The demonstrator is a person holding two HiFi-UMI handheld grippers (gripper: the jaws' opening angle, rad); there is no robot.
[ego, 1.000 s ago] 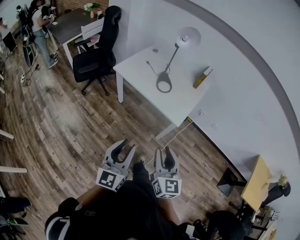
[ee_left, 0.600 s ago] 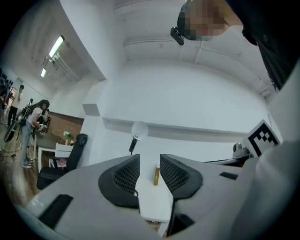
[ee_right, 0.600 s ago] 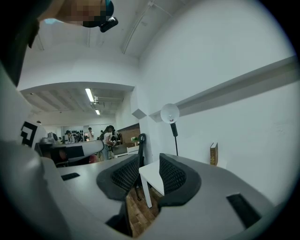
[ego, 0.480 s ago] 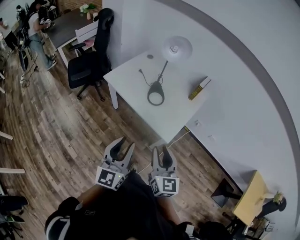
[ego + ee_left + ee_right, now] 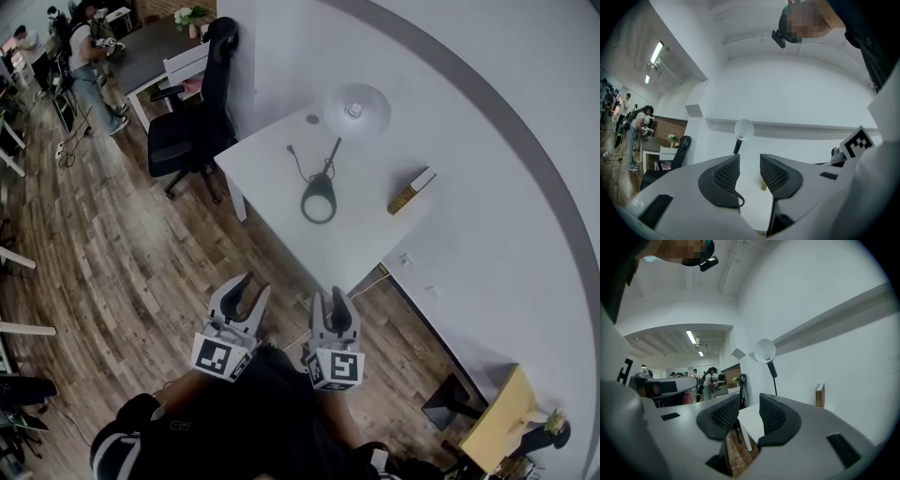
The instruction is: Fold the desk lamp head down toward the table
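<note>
The table (image 5: 361, 239) looks smooth matt white; the floor (image 5: 122, 262) is grained wood; my pads (image 5: 723, 177) seem ribbed black rubber.

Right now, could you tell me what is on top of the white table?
A desk lamp with a ring base, its cord, and a book near the wall. The lamp head hides the tabletop under it.

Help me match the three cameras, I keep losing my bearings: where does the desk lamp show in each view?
Head view: the desk lamp stands upper centre, on the white table.
Left gripper view: the lamp is at centre, just above the gap between the jaws.
Right gripper view: the lamp is slightly right of centre, above the jaws.
Shared landmark: the book by the wall, right of the lamp.
</note>
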